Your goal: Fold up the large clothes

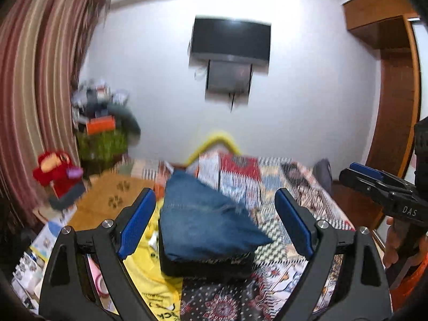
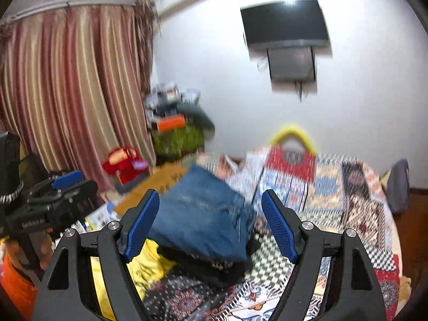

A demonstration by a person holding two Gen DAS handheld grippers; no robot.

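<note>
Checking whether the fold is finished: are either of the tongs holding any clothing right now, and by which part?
Nothing is held. The left tongs and right tongs both stand open above the folded jeans.

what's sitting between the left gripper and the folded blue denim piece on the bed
Nothing visible. The left gripper is open and empty, and the folded blue denim garment lies straight ahead on a dark folded stack, with only open air between. The yellow printed cloth lies off to the left.
</note>
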